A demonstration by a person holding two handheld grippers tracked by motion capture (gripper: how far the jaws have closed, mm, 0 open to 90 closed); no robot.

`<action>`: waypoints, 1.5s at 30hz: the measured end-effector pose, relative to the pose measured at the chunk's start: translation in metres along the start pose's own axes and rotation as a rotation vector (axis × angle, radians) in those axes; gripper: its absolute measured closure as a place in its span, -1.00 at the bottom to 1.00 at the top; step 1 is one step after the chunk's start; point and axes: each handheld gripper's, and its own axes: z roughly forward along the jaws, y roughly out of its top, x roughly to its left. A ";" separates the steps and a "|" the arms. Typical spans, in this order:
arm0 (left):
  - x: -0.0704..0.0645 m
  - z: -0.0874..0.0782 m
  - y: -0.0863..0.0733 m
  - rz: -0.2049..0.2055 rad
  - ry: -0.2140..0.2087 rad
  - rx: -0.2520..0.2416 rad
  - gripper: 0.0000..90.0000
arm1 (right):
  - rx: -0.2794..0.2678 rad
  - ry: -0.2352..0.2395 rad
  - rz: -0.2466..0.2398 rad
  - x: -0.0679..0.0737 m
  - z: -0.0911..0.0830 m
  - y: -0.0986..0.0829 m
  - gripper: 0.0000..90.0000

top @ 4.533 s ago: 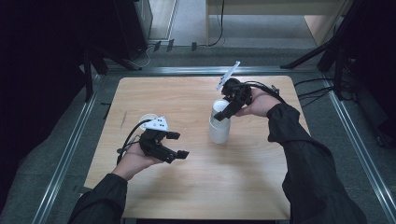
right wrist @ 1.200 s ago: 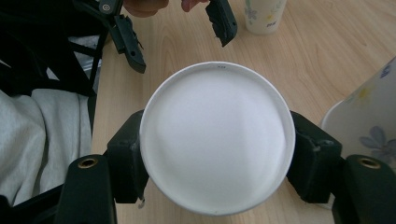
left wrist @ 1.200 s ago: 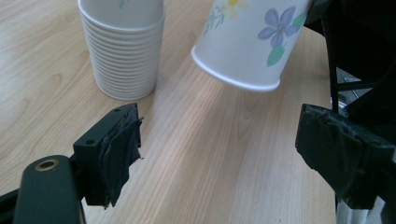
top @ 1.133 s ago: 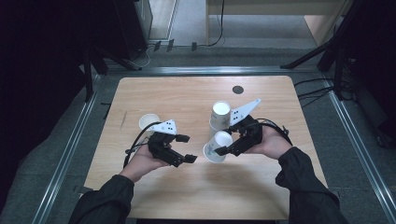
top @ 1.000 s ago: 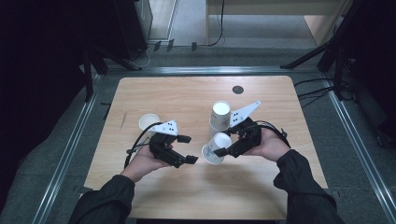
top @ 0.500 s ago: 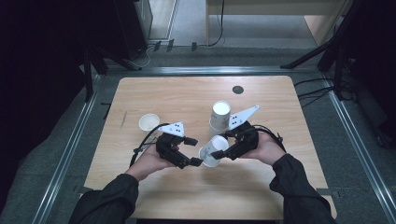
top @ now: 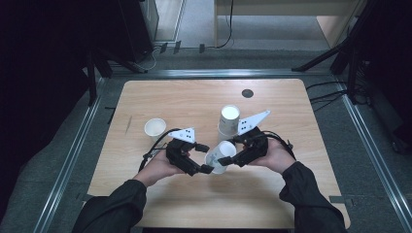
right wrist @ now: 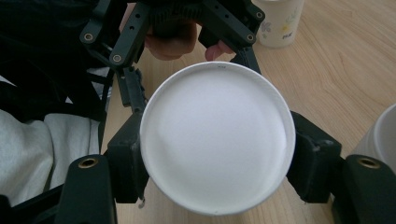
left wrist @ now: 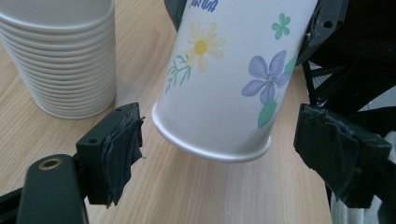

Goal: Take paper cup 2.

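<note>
We see a wooden table (top: 291, 194) from above, with a person's two dark-sleeved arms coming in from the bottom edge. The right gripper (top: 227, 159) grasps a flowered paper cup (top: 219, 156) by its sides — tipped over, held off the table near its middle, base toward the left gripper (top: 205, 158). That gripper's jaws stand wide apart, released, one on each side of the cup's base without touching it. In the left gripper view the cup (left wrist: 233, 70) hangs tilted between the padded jaws. Just behind it stands a stack of white cups (top: 227, 122). A single cup (top: 155, 129) sits apart — on the table's left.
</note>
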 end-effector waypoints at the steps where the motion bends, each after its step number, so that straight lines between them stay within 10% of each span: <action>1: 0.000 0.001 0.000 -0.002 -0.003 -0.001 -0.65 | 0.001 0.002 0.001 0.000 0.001 0.000 -0.27; 45: -0.001 0.004 -0.002 0.034 0.011 0.015 -0.50 | -0.030 0.034 0.039 0.001 0.012 0.006 -0.26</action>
